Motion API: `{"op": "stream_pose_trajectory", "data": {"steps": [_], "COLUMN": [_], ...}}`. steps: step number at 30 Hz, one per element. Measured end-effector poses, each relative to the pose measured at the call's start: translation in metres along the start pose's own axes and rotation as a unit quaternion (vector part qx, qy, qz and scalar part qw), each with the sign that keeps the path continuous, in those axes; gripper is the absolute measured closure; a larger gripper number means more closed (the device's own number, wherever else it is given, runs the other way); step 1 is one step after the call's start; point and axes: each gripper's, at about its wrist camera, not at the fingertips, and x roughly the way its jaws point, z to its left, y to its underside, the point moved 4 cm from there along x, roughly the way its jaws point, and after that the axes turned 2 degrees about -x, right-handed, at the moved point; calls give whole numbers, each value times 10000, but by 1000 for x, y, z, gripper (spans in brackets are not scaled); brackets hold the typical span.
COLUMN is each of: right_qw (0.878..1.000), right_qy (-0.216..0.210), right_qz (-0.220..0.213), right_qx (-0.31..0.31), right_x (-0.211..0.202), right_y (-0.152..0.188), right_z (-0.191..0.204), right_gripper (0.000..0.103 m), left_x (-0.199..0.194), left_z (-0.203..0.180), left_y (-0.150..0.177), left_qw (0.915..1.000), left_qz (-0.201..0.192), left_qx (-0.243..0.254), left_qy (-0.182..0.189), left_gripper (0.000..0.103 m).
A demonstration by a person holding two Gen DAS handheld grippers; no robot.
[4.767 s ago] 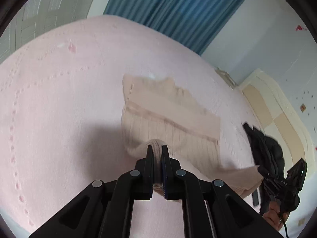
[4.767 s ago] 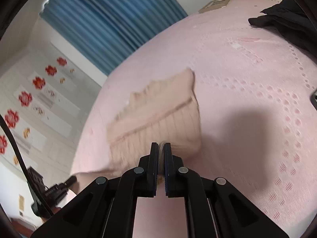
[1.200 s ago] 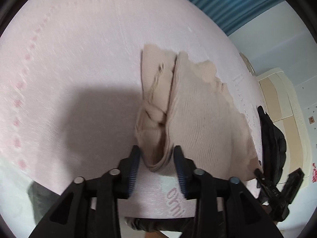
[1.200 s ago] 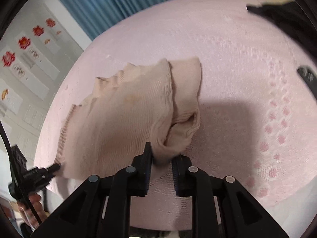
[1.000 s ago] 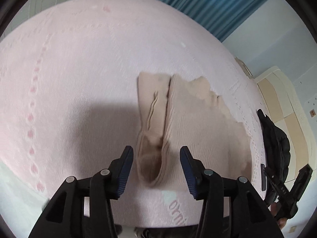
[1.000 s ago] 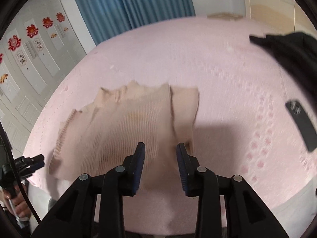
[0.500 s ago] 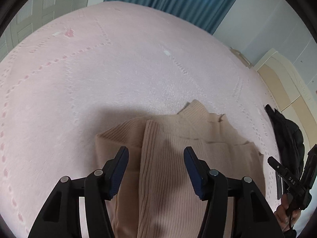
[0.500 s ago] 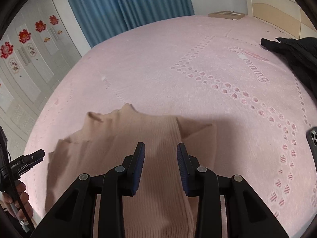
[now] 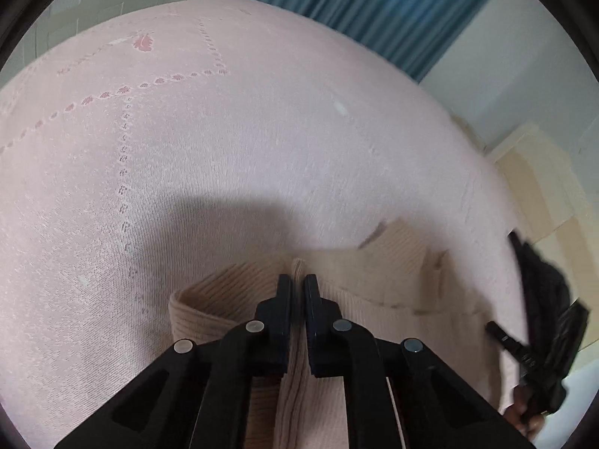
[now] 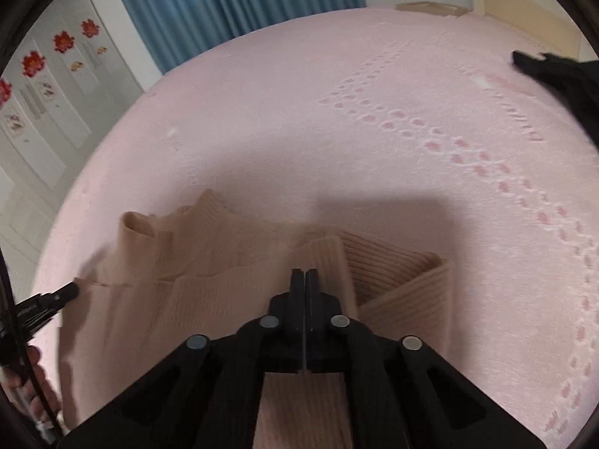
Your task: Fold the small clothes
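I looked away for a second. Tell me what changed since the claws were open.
Both claws have closed on the sweater: the left claw pinches a ribbed fold, the right claw grips the folded edge. Both also moved forward over it. The sweater still lies on the pink bedspread, black garment unmoved.

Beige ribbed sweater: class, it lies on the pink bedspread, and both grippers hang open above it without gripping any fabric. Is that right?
Not quite. The beige sweater does lie on the pink bedspread, but both grippers are shut on it: the left gripper in the left wrist view, the right gripper in the right wrist view.
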Motion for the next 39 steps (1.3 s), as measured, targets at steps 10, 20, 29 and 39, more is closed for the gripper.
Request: {"op": "stream_pose_trajectory", "data": {"steps": [10, 20, 29, 39], "right_qw": [9990, 9994, 9979, 9997], "right_qy": [92, 42, -588, -15], "right_qz": [-406, 228, -125, 242], "right_qx": [184, 275, 222, -7], "right_x": [-25, 5, -3, 29], "right_y": [-23, -7, -24, -15], "right_z": [-16, -27, -16, -18], "right_gripper": [103, 67, 98, 98], "left_x": [4, 15, 0, 10], "left_z": [-8, -6, 12, 14], "left_y": [-11, -5, -24, -18], "left_qw": [9999, 9997, 9996, 9974], "left_qz": [-56, 133, -267, 286], "left_qx": [95, 201, -96, -206], "left_qy": [86, -38, 96, 624], "left_gripper": [96, 96, 100, 87]}}
